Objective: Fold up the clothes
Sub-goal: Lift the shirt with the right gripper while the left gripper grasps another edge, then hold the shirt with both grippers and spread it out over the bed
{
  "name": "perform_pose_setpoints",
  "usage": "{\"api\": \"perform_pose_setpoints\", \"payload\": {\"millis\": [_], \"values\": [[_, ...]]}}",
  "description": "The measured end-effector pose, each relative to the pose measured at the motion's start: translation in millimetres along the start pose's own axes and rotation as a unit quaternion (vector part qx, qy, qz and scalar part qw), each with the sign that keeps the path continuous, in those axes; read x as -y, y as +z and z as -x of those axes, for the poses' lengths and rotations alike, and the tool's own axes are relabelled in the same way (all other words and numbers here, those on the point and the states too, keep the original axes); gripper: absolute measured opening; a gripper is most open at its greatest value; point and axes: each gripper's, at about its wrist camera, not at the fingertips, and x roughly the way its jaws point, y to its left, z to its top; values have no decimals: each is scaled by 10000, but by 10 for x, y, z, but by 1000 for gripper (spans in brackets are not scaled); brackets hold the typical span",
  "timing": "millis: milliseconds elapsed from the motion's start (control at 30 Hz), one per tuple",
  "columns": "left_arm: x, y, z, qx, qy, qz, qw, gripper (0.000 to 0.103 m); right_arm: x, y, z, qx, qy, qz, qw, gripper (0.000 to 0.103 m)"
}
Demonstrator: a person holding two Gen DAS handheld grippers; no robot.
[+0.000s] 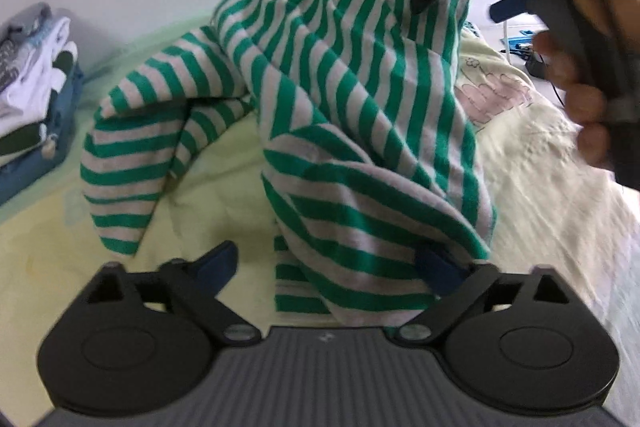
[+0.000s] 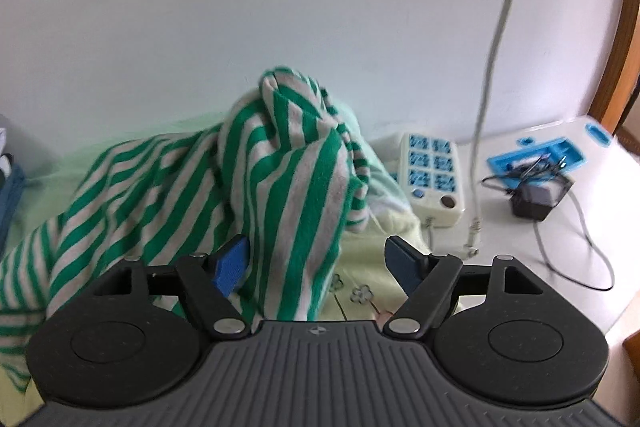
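I am working over one bed (image 1: 552,187) spread with a pale yellow sheet, where one green-and-white striped garment (image 1: 340,99) is lying in a rumpled, peaked heap. My left gripper (image 1: 332,267) is standing with its jaws wide open, cloth draping against the right finger without being pinched. My right gripper (image 2: 316,263) is likewise gaping, cloth brushing its left finger, gripping nothing. One stack of folded clothes (image 1: 32,79) is sitting at the far left.

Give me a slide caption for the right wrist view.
Right tool open over the bed, green-striped garment heaped against its left finger.
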Motion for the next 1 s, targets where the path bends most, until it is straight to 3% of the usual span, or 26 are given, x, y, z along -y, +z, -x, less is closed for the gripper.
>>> {"api": "perform_pose_setpoints", "payload": {"millis": [67, 100, 133, 233, 333, 467, 600, 700, 1000], "values": [[19, 30, 15, -20, -120, 25, 9999, 66, 23, 8, -121, -70, 96, -54, 9999, 76], [40, 42, 28, -2, -105, 5, 9999, 59, 40, -3, -177, -99, 181, -99, 9997, 66], [66, 50, 37, 18, -58, -44, 10000, 44, 68, -16, -207, -121, 295, -199, 9993, 45], [115, 49, 68, 69, 17, -153, 9999, 30, 89, -55, -197, -55, 492, -193, 9986, 19], [51, 35, 168, 136, 68, -85, 9998, 7, -8, -114, 41, 360, 488, 425, 9973, 13], [-134, 5, 377, 267, 106, 160, 9995, 5, -48, -220, 551, 776, 819, 869, 9898, 13], [-333, -76, 686, 487, 233, 378, 9978, 5, 46, -266, 1082, 947, 1358, 634, 9842, 12], [-452, -172, 886, 564, 308, 447, 9969, 5, 35, -346, 1409, 1046, 1521, 670, 9805, 12], [-903, -806, 1261, 462, 451, 727, 9953, 5, 11, -809, 2089, 849, 1996, 525, 9748, 12]]}}
